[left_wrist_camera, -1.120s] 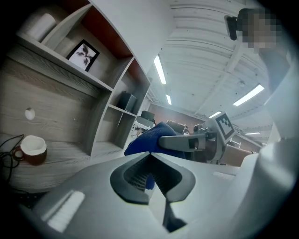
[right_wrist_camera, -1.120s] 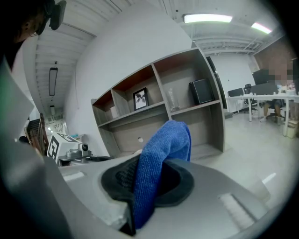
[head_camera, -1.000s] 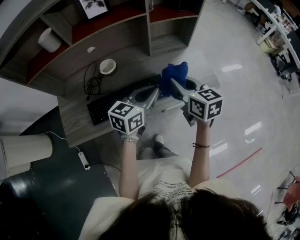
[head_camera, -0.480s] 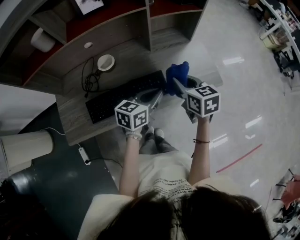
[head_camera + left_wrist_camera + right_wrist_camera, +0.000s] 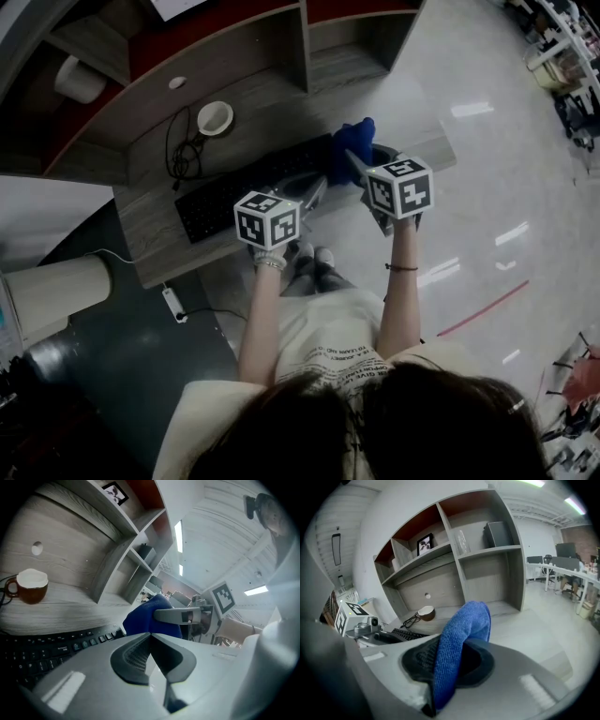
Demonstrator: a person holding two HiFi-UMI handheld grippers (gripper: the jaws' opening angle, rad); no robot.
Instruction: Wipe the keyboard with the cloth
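A black keyboard (image 5: 239, 195) lies along the front of the grey desk (image 5: 159, 239). My right gripper (image 5: 356, 167) is shut on a blue cloth (image 5: 352, 148), which hangs at the keyboard's right end. In the right gripper view the cloth (image 5: 461, 634) stands up folded between the dark pads (image 5: 417, 660), with the keyboard (image 5: 405, 633) to the left. My left gripper (image 5: 314, 194) hovers over the keyboard's right part. In the left gripper view my left gripper (image 5: 150, 637) has its jaws shut with nothing between them, above the keys (image 5: 42, 656). The cloth (image 5: 147, 616) and right gripper's fingers (image 5: 180, 616) show just beyond.
A brown mug (image 5: 215, 119) with a white inside and a coiled black cable (image 5: 183, 150) sit behind the keyboard. Shelf compartments (image 5: 281, 47) rise at the desk's back. A power strip (image 5: 172, 303) lies on the dark floor under the desk's left end.
The left gripper has drifted slightly right, closer to the right one. The cloth stays clamped in the right gripper by the keyboard's right end. The head camera's view has shifted a little.
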